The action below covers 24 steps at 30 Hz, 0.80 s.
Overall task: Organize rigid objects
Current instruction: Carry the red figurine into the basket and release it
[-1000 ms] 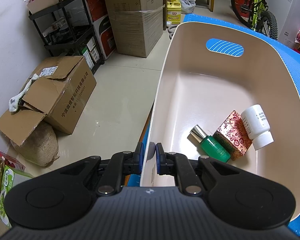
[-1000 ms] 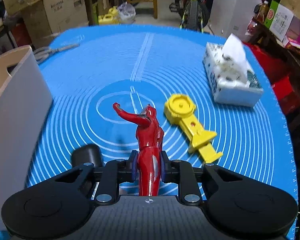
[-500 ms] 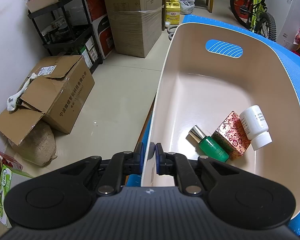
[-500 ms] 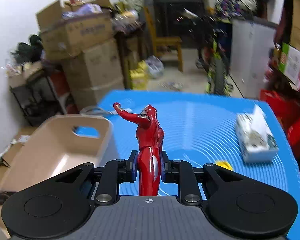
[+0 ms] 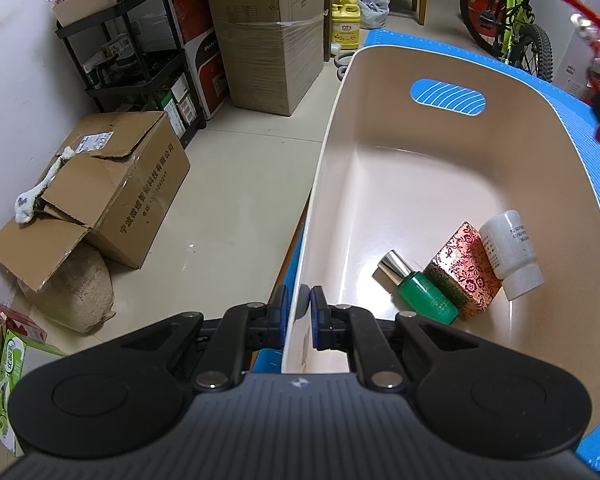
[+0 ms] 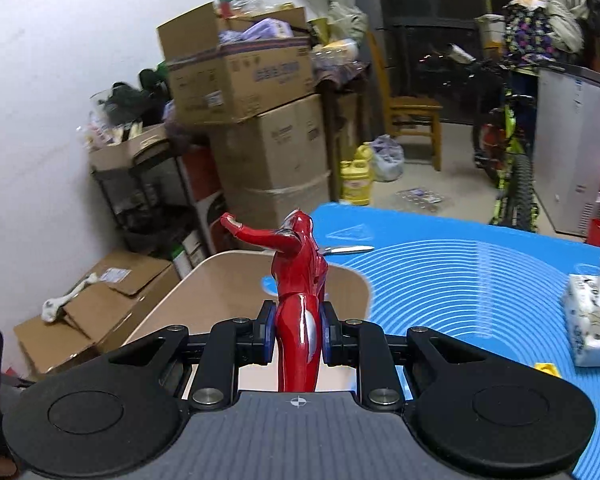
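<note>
Red figure (image 6: 299,312) legs hidden betw right gripper (image 6: 298,332) jaws.

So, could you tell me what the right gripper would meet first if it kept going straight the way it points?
Probably nothing nearby: the right gripper, shut on the red figure, points above the beige bin toward the stacked cardboard boxes across the floor, though depth is unclear.
</note>
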Motion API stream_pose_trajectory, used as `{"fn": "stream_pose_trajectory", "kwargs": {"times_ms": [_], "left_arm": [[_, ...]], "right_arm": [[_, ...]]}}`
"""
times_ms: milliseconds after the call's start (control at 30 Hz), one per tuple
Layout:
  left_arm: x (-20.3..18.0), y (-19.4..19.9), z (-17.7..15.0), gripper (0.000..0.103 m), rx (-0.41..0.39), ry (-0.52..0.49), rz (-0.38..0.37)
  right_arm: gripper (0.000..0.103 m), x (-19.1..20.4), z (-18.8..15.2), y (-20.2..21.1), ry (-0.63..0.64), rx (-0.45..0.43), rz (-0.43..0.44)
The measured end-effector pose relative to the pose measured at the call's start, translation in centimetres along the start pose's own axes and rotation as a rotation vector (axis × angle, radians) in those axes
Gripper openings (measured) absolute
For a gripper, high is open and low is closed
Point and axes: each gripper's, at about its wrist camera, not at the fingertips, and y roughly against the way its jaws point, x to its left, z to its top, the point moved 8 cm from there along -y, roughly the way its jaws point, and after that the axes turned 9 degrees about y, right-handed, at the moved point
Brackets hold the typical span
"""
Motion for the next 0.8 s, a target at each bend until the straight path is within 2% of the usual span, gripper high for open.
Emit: {"fn": "stream_pose_trajectory", "kwargs": {"times_ms": [200,467,800], "left_arm": [[-0.1,0.0,0.0,0.013,0.0,0.0,0.001],[-0.1,0.0,0.0,0.013,0.0,-0.004,0.003],[0.0,0.1,0.0,0.013,0.002,0.0,0.001]], "right_arm": [[0.031,2.4,-1.0,-1.7,0.016,0.038,0.049],[0.031,5.2,-3.5,-4.2,0.048,0.141,0.108],[0.031,7.8,-6.7,-7.0,0.127,0.287,0.124]]}}
